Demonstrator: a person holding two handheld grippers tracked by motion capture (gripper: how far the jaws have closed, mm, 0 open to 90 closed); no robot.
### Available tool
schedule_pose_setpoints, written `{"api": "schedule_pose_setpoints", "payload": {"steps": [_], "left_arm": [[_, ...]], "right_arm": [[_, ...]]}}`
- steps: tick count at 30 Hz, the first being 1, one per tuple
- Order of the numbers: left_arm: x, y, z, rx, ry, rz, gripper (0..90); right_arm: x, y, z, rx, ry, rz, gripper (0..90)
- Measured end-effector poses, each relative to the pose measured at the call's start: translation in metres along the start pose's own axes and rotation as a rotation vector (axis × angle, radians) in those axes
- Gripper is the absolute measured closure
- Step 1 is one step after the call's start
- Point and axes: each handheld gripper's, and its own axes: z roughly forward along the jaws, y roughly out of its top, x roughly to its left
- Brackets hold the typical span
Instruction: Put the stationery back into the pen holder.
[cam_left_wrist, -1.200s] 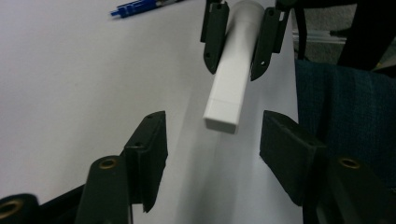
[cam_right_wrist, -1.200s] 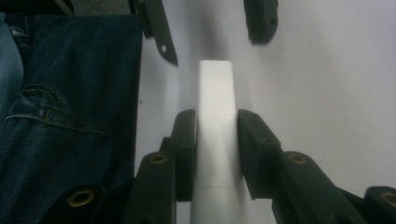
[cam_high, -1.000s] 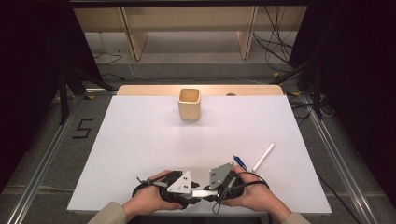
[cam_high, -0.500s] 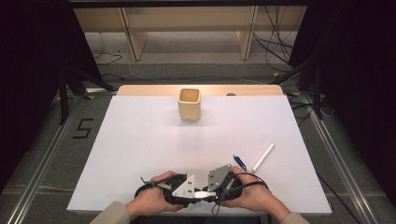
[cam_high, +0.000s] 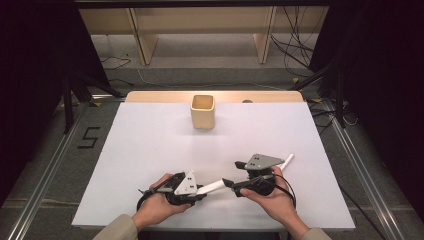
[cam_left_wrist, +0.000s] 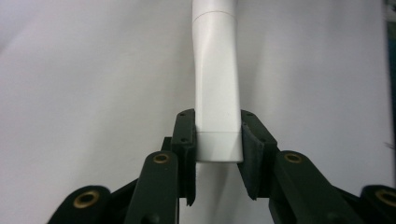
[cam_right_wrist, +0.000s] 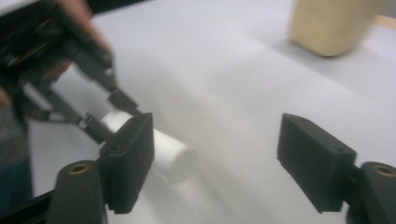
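White worktop (cam_high: 150, 150) fills the high view; low centre, the left claw (cam_high: 200, 190) pinches a white plastic tube (cam_high: 214, 186). Left gripper view: pads clamp its blunt end, which looks light, stiff, slippery. Right gripper view: the right claw (cam_right_wrist: 224, 158), just opening, stands spread, empty.

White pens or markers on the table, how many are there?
2. One white cylindrical marker is clamped in the left gripper near the front edge. A second thin white pen lies on the white table behind the right gripper, partly hidden.
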Motion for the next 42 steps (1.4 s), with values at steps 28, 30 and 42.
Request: {"api": "schedule_pose_setpoints", "payload": {"steps": [28,30,42], "left_arm": [[-0.011,0.003,0.004,-0.206,0.148,-0.135,70.3],[-0.011,0.003,0.004,-0.209,0.147,-0.136,70.3],[-0.014,0.004,0.005,-0.220,0.155,-0.135,70.2]], "right_arm": [[0.016,-0.010,0.040,-0.093,0.116,0.387,30.1],[0.015,-0.010,0.041,-0.102,0.121,0.397,31.9],[0.015,-0.008,0.043,-0.143,0.130,0.455,52.2]]}}
